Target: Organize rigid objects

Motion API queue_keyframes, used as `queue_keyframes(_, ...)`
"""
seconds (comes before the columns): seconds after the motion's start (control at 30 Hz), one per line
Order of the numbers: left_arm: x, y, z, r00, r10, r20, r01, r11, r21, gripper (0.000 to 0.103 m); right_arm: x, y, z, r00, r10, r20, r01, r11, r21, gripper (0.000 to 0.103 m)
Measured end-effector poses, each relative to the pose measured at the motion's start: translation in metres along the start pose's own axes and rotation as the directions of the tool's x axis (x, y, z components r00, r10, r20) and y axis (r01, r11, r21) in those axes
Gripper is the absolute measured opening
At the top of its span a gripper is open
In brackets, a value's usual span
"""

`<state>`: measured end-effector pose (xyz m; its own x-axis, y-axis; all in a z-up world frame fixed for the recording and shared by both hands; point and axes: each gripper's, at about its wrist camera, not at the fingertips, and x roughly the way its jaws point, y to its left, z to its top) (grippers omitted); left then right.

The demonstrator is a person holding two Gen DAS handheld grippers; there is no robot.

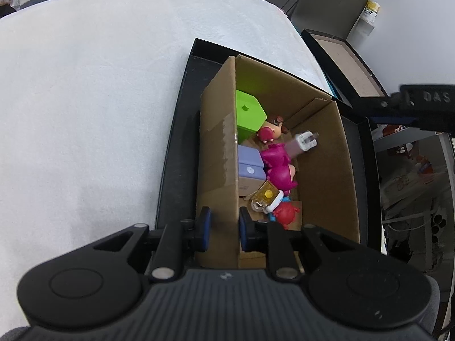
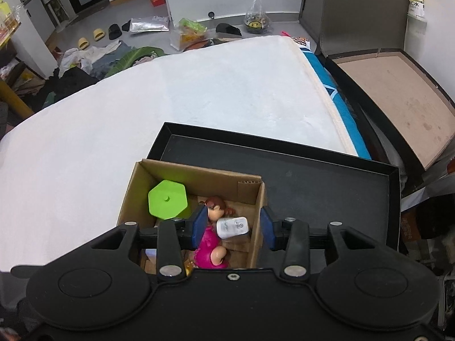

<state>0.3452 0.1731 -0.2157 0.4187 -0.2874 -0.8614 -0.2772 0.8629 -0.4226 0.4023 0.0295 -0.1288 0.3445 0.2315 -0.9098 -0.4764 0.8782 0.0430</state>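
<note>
An open cardboard box (image 1: 321,170) stands in a shallow black tray (image 1: 176,156) on a white padded surface. In it lie a green hexagonal container (image 1: 248,110), a doll in a pink dress (image 1: 277,162), a white plug adapter (image 1: 304,142), a lavender box (image 1: 250,164), a yellow clear piece (image 1: 266,194) and a red toy (image 1: 285,213). My left gripper (image 1: 224,230) is shut on the box's left wall. My right gripper (image 2: 233,228) hovers open over the box's right wall (image 2: 256,227). The adapter (image 2: 231,227) lies loose below its pads, beside the doll (image 2: 214,207).
The white surface (image 2: 199,99) spreads far and left of the tray (image 2: 312,187). To the right sits a large open case with a brown floor (image 2: 392,91). Slippers, bags and clothes litter the floor (image 2: 182,31) beyond.
</note>
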Motion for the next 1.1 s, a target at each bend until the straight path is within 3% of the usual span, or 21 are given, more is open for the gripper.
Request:
queue_keyframes(0.47,-0.003,0.002,0.0,1.0,0.0,0.011,0.0,1.0,-0.008,0.018,-0.024,-0.028,-0.03,1.0,0.028,0.007,-0.029,0.997,0.072,0.052)
queue_keyframes(0.6,-0.012,-0.004,-0.003,1.0,-0.006,0.03,0.005,1.0,0.025,0.018,-0.031,-0.033,-0.038,1.0,0.022,0.017,-0.023,0.996,0.089,0.058)
queue_keyframes(0.8,-0.024,-0.024,-0.007,0.997,0.05,0.058,-0.057,0.991,0.121,0.019,-0.044,-0.04,-0.051,0.999,0.021,0.037,-0.025,0.994,0.11,0.063)
queue_keyframes(0.87,-0.028,-0.031,-0.008,0.996,0.065,0.054,-0.073,0.985,0.154,0.019,-0.049,-0.044,-0.055,0.999,0.024,0.049,-0.03,0.992,0.126,0.066)
queue_keyframes(0.93,-0.032,-0.034,-0.008,0.996,0.077,0.041,-0.083,0.984,0.159,0.02,-0.055,-0.048,-0.058,0.997,0.023,0.068,-0.033,0.99,0.14,0.08)
queue_keyframes(1.1,-0.049,-0.046,-0.01,0.995,0.082,0.053,-0.091,0.98,0.18,0.021,-0.067,-0.056,-0.071,0.995,0.024,0.099,-0.041,0.985,0.169,0.084)
